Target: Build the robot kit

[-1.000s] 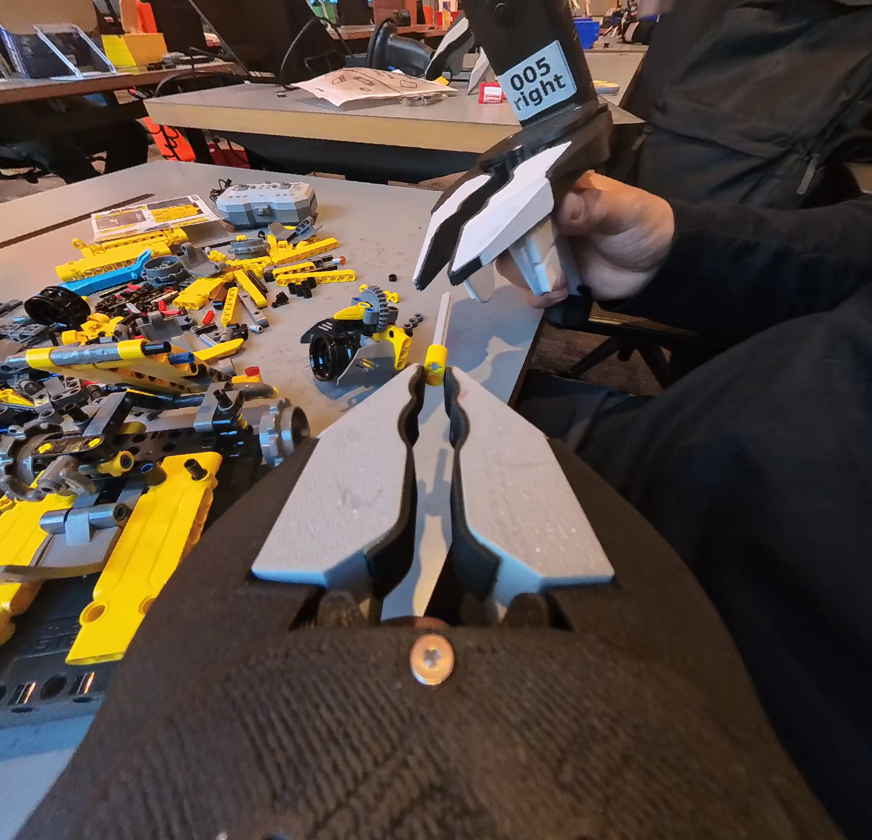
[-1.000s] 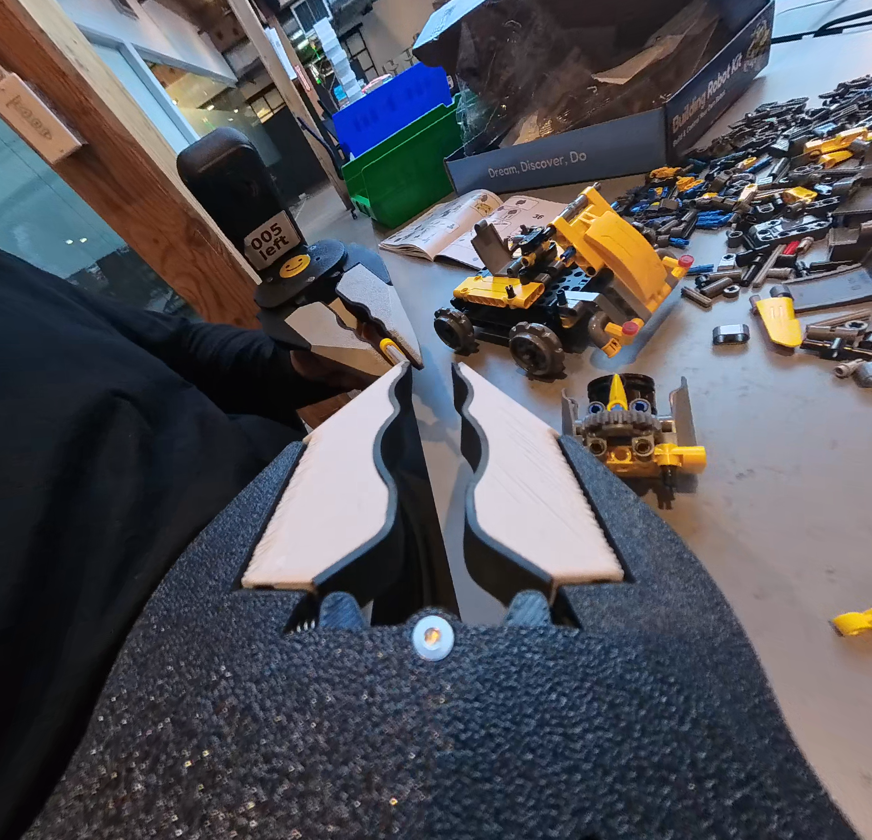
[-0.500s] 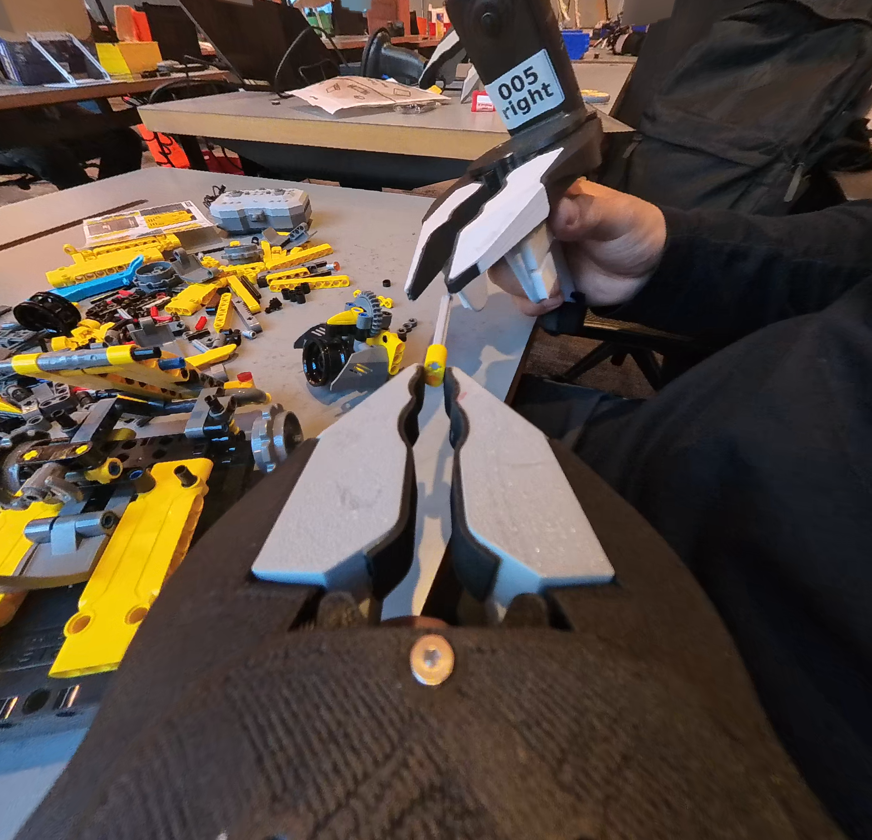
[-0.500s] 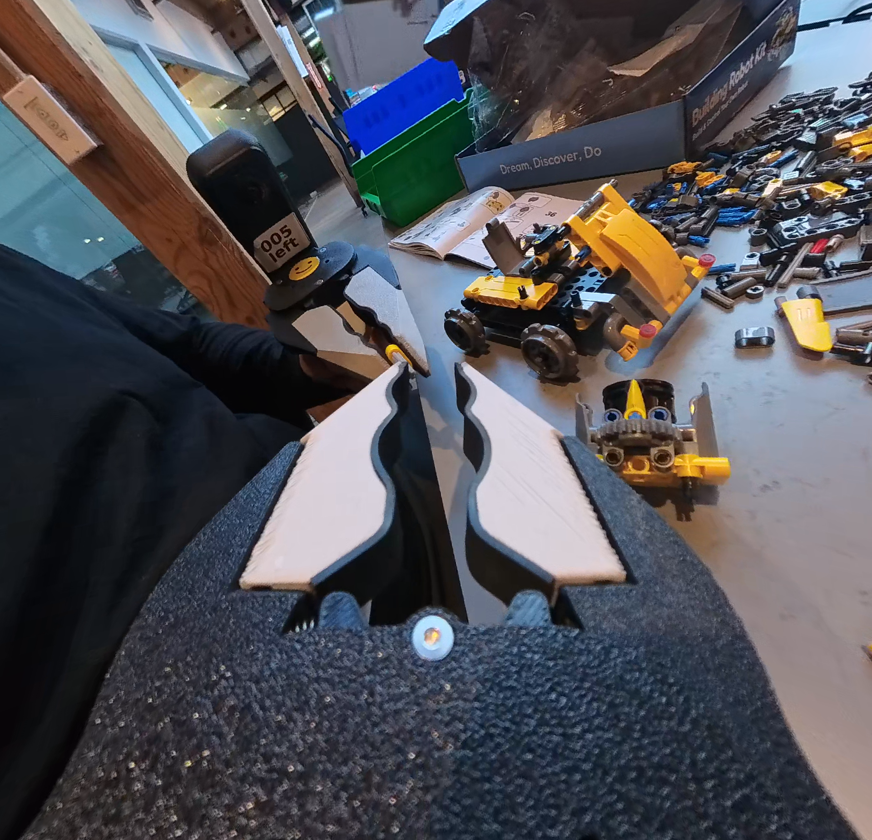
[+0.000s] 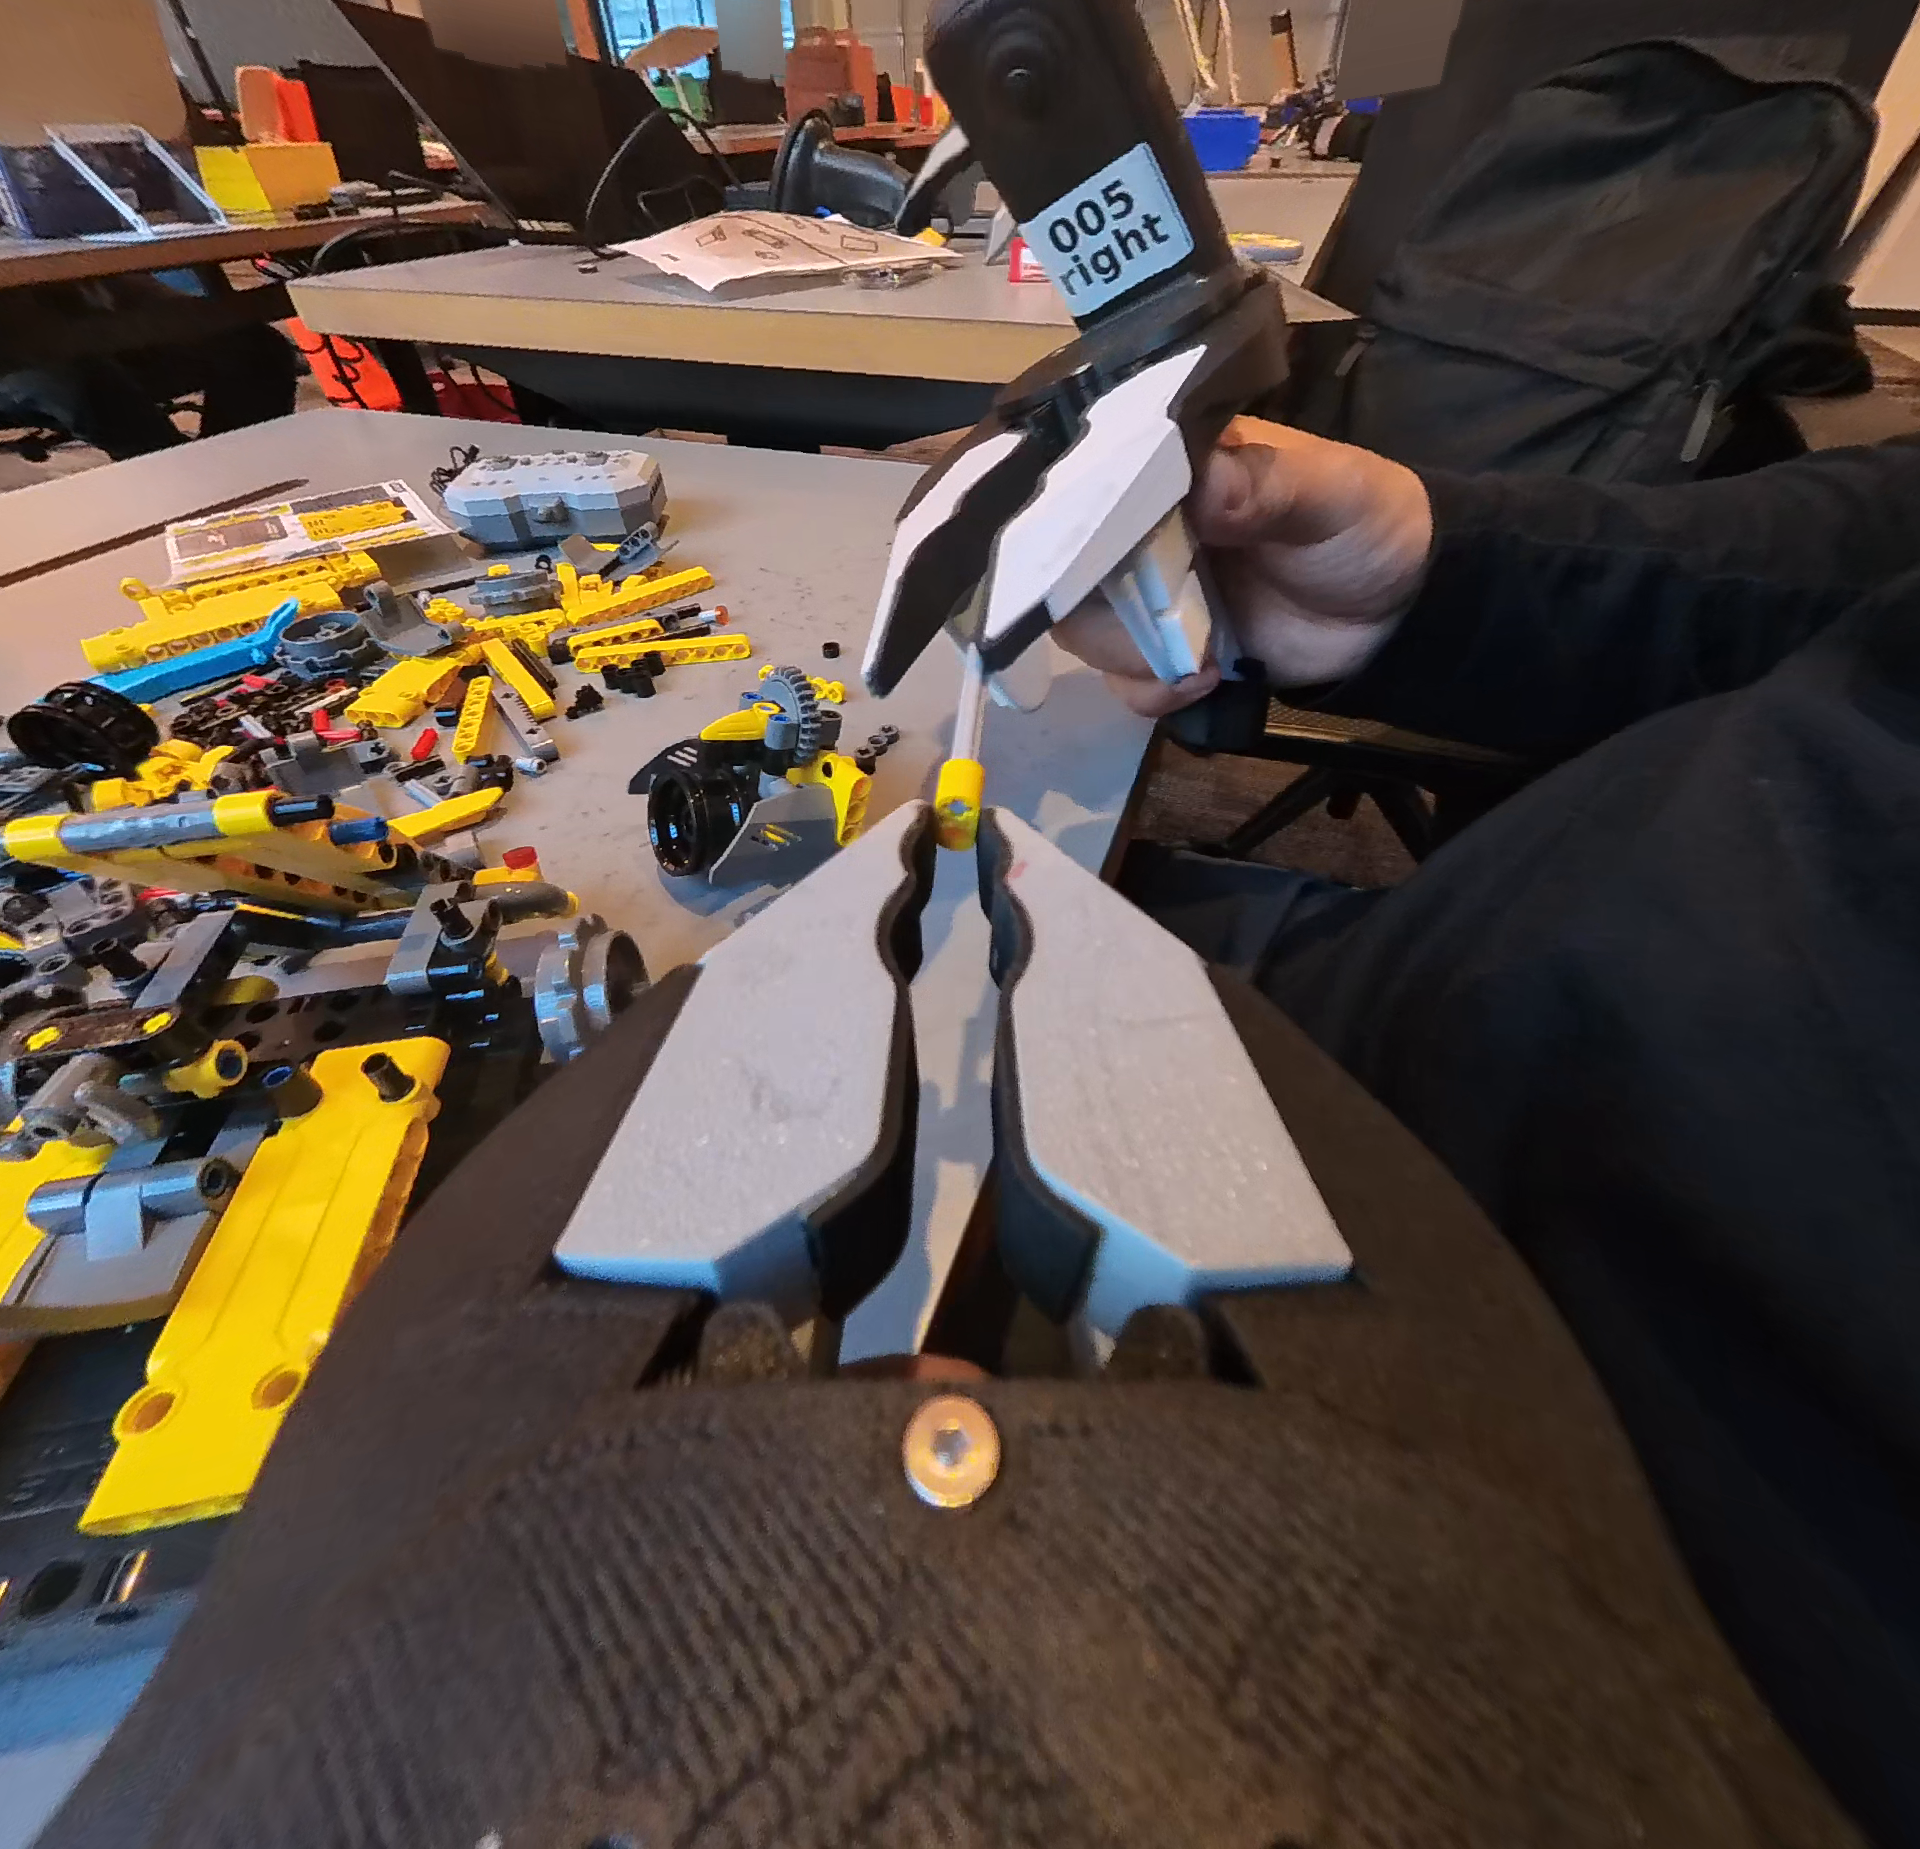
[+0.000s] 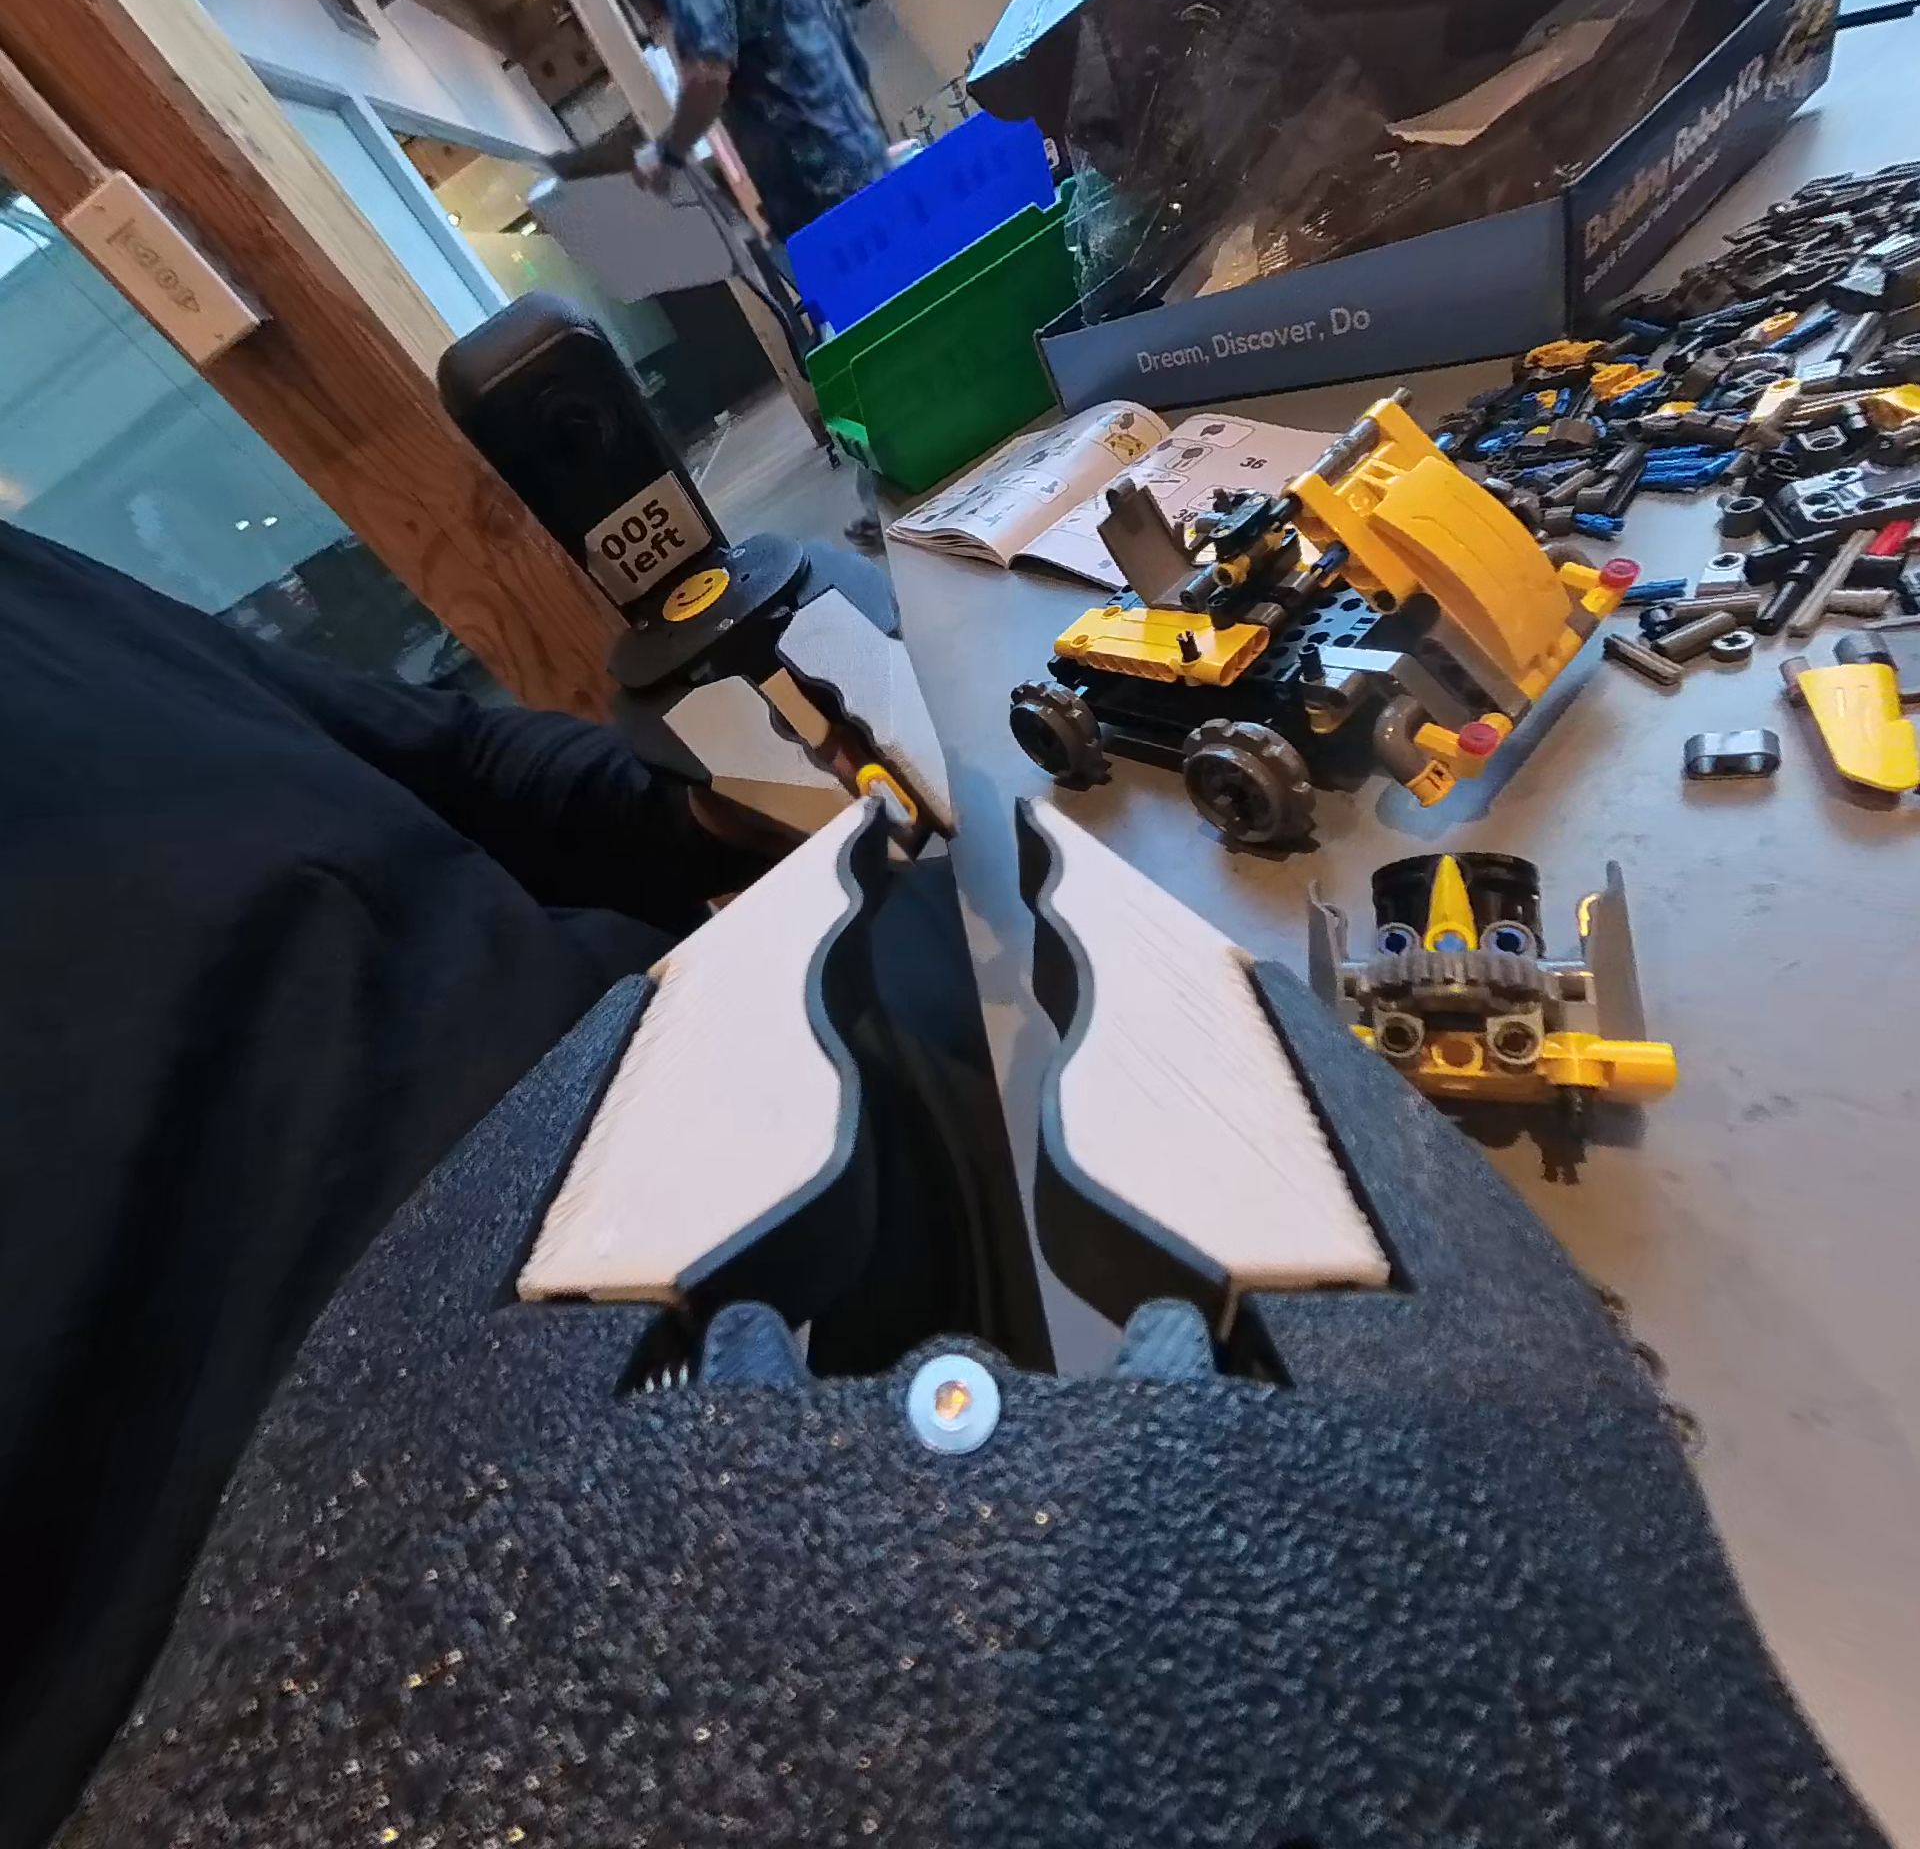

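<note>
My left gripper (image 5: 951, 828) is shut on a small yellow connector (image 5: 956, 804) with a thin white axle (image 5: 969, 703) sticking forward out of it. It holds them above the table's near edge. My right gripper (image 5: 935, 669) is open, and its fingertips stand around the far end of the axle without closing on it. In the right wrist view my right gripper (image 6: 948, 812) shows a clear gap between its fingers. The left gripper (image 6: 899, 797) with the yellow connector (image 6: 881, 783) sits just beyond the left finger.
A small yellow and black wheel sub-assembly (image 5: 748, 802) lies near the table edge (image 5: 1127, 791); it also shows in the right wrist view (image 6: 1475, 999). A yellow vehicle model (image 6: 1320, 636), loose parts (image 5: 416, 656), an instruction booklet (image 6: 1060, 490) and an open box (image 6: 1351, 189) lie beyond. My left and right fingertips are right by each other.
The two grippers have come closer together. The right gripper's fingertips have dropped around the axle's end and its jaws have opened a little wider. The left gripper still holds the connector.
</note>
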Tool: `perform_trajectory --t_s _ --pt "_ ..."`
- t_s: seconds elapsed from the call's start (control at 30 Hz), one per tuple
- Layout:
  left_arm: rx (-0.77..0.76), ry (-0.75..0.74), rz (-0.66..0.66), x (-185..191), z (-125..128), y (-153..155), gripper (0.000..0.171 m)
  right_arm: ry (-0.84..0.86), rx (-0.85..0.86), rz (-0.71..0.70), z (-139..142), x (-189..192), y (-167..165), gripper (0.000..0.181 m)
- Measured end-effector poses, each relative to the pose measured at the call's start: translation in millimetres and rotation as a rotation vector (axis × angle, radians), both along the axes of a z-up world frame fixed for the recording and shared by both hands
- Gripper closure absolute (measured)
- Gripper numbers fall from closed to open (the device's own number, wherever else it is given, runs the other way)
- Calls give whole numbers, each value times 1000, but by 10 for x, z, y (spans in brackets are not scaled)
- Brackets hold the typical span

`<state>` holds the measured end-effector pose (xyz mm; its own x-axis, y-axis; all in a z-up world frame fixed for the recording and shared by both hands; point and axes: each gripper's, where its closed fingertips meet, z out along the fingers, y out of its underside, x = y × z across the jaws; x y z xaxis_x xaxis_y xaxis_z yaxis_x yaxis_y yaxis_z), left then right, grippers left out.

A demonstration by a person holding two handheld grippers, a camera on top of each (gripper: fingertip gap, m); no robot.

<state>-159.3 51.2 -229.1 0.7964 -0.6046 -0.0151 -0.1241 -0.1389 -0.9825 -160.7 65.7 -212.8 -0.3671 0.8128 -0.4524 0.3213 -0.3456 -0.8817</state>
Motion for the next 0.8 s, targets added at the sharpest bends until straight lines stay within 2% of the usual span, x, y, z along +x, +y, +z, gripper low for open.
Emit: perform_trajectory --t_s 0.47,0.8 --pt "67 84 -38 125 -18 -39 167 -5 16 58 27 -25 -160 157" --pt "73 78 -20 88 -3 -25 167 -5 24 63 27 -28 -185 160"
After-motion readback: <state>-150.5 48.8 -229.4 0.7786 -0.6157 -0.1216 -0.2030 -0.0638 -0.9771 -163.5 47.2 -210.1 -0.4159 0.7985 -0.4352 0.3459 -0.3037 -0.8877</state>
